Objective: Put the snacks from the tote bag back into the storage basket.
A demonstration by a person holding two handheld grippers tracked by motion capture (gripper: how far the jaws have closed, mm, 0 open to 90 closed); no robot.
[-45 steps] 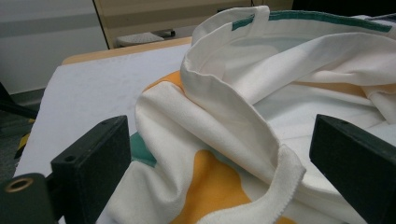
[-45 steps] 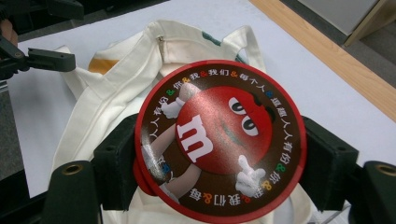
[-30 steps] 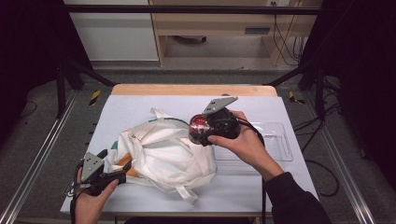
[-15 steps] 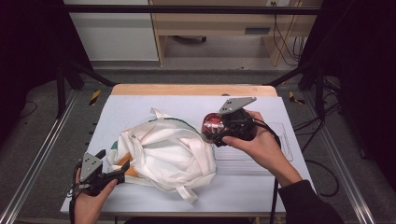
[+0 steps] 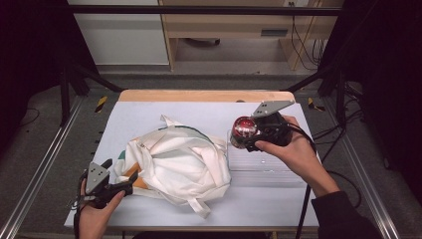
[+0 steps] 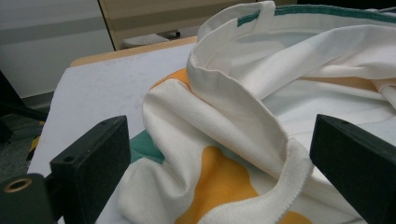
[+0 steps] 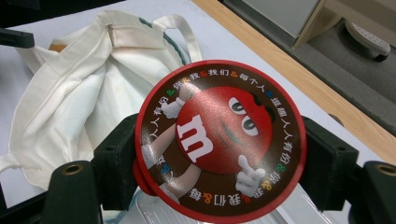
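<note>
Right claw moved rightward gripping red "m" candy tin, left claw wide around white bag

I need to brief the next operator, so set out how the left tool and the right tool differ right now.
The left tool stands open, its jaws on either side of a fold of the white tote bag; the right tool is shut on the round red candy tin. The left tool sits low at the table's near left corner; the right tool is held up, right of the bag. Both have black jaws and a grey plate on top.
</note>
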